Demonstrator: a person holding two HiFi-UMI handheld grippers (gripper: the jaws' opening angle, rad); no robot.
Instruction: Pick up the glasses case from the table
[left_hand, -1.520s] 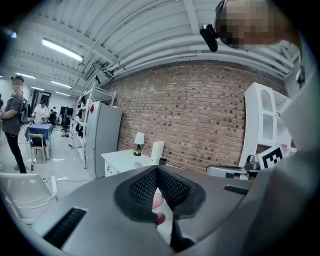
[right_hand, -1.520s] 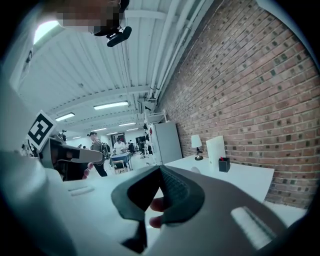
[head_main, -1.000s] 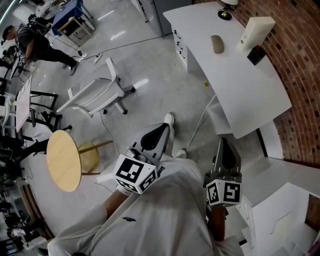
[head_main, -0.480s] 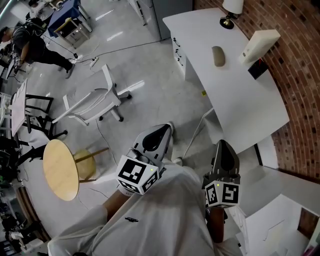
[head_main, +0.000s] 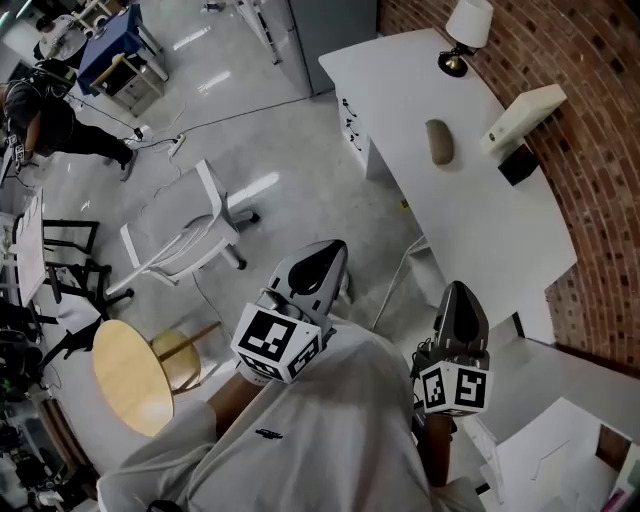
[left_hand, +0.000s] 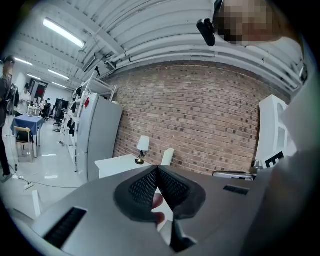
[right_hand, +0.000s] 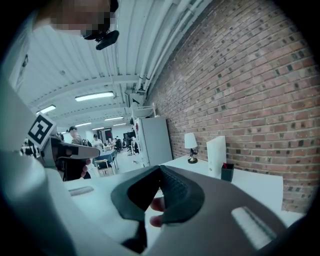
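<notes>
The glasses case (head_main: 438, 142), a tan oval, lies on the white table (head_main: 470, 220) in the upper right of the head view, near the lamp (head_main: 466, 28). My left gripper (head_main: 328, 250) is held over the floor, well short of the table, its jaws shut with nothing between them (left_hand: 158, 168). To its right my right gripper (head_main: 461, 292) hangs near the table's near end, also shut and empty (right_hand: 160, 166). Neither gripper view shows the case; both show the lamp (left_hand: 142, 146) (right_hand: 190, 142) and a white box (right_hand: 216, 156).
A white box (head_main: 522, 113) and a small black holder (head_main: 517, 164) stand against the brick wall (head_main: 590, 170). A white chair (head_main: 185, 235) and a round wooden table (head_main: 130, 375) stand on the floor at left. A white cabinet (head_main: 560, 440) is at lower right, a person (head_main: 40, 110) far left.
Both grippers have been carried forward toward the white table, still shut. The chair and the round table have slid back and to the left in the head view.
</notes>
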